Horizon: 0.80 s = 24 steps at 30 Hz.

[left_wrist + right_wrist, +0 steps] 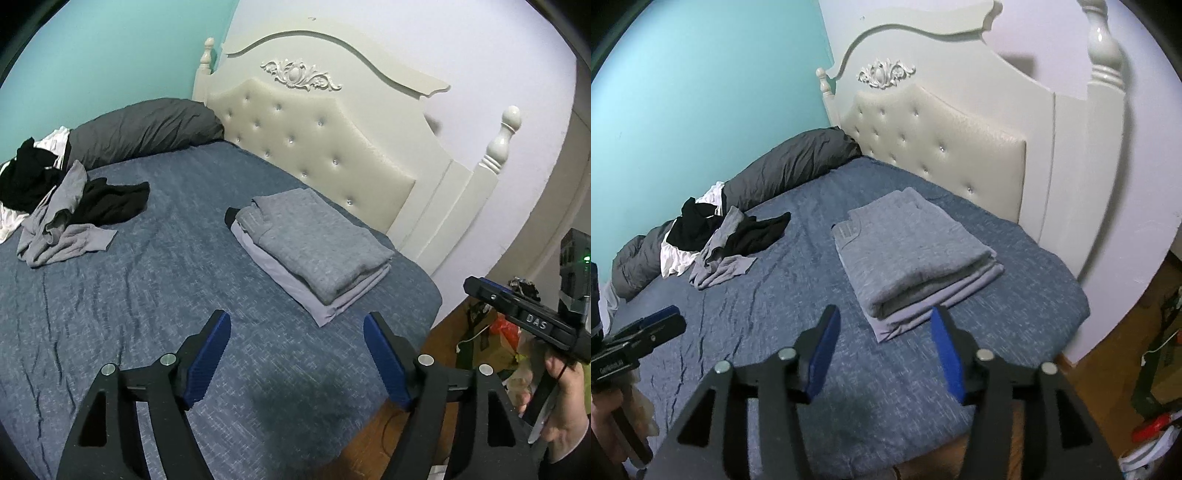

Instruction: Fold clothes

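From the left wrist we see our left gripper (297,354), its blue-padded jaws apart and empty, above the blue bedspread (147,295). The folded grey clothes stack (314,251) lies at twelve o'clock, the crumpled unfolded clothes pile (66,206) at ten. From the right wrist, our right gripper (882,350) gapes empty too; the stack sits just beyond, the pile at ten o'clock.

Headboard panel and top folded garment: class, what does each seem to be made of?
Headboard panel: probably cream faux leather, slightly glossy, with buttoned tufting and dimples. Top folded garment: likely soft heathered grey knit, matte; its speckled surface and thick rounded fold suggest sweatshirt fabric.
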Each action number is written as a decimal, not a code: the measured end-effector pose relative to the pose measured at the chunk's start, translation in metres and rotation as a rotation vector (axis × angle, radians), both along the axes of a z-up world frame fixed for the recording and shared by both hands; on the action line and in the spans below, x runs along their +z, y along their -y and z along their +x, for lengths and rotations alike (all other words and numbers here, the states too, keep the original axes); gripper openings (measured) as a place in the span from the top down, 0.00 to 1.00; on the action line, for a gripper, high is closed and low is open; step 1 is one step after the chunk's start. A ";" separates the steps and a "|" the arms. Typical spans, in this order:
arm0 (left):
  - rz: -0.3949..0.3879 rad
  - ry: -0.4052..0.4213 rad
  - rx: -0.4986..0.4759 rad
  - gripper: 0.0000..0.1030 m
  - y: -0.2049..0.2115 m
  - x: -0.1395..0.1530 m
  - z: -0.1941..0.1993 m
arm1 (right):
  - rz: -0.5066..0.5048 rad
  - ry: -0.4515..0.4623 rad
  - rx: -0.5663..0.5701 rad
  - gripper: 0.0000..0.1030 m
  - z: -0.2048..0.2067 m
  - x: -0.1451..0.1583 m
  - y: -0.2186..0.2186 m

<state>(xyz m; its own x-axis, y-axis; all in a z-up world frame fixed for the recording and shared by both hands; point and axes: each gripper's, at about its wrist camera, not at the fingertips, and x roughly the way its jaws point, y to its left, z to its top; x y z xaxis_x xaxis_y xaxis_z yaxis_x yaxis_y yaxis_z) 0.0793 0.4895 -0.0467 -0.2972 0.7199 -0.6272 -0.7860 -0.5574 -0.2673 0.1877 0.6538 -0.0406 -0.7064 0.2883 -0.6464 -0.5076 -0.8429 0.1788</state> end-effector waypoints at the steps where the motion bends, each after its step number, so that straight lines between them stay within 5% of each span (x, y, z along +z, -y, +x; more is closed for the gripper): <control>1: 0.000 -0.009 -0.001 0.22 0.002 0.001 0.003 | 0.005 -0.002 -0.003 0.41 0.003 0.002 0.005; 15: 0.001 -0.086 0.000 0.01 0.029 0.012 0.030 | 0.053 -0.013 -0.031 0.14 0.041 0.010 0.059; 24: 0.003 -0.107 -0.008 0.00 0.039 0.012 0.046 | 0.074 -0.027 -0.069 0.03 0.058 0.005 0.075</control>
